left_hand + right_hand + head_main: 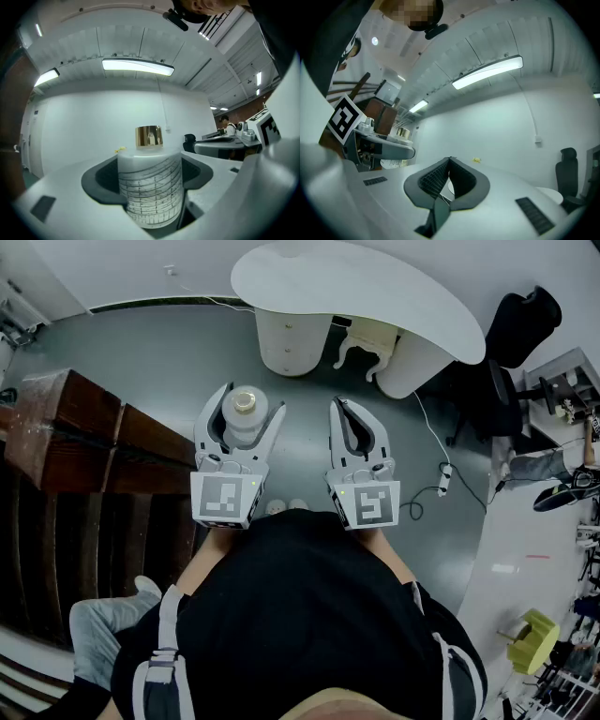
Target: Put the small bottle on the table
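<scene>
While the white table [375, 287] stands at twelve o'clock across the grey floor [141, 352], the person holds both grippers out in front of the body, side by side. The left gripper [251, 401], at eleven o'clock, has its jaws clamped on the small bottle [149, 187], upright in the air short of the table. The right gripper [339, 404], at one o'clock, has its jaws closed on nothing. The bottle's gold cap [149, 136] faces up.

Grey floor [141, 362], white table [375, 292], dark wooden cabinet [66, 427] left, black chair [520, 324] right, strip light [138, 65].

A workshop-like office: office chair [521, 326], cluttered shelves [570, 401], strip lights [138, 66].
</scene>
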